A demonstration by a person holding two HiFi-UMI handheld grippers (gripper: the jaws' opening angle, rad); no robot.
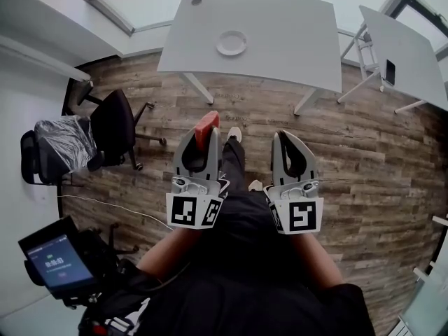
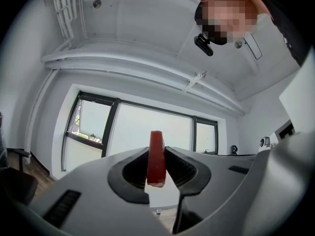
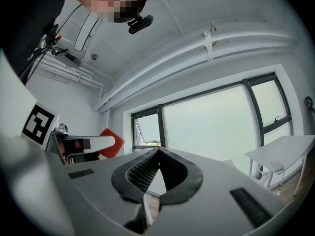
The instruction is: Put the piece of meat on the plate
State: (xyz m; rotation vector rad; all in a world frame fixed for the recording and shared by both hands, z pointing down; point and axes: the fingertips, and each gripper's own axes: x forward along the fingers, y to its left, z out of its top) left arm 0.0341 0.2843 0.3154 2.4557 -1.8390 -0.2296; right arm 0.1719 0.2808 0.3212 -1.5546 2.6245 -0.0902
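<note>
Meat piece (image 2: 156,159) looks light, soft, slick; left tool (image 1: 203,140) pinches its flat faces, right tool (image 3: 158,155) closed, empty

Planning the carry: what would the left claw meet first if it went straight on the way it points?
Over floor, then probably the near edge of the white table, close to the plate. The left claw, shut on the meat, may pass above it; height is unclear.
</note>
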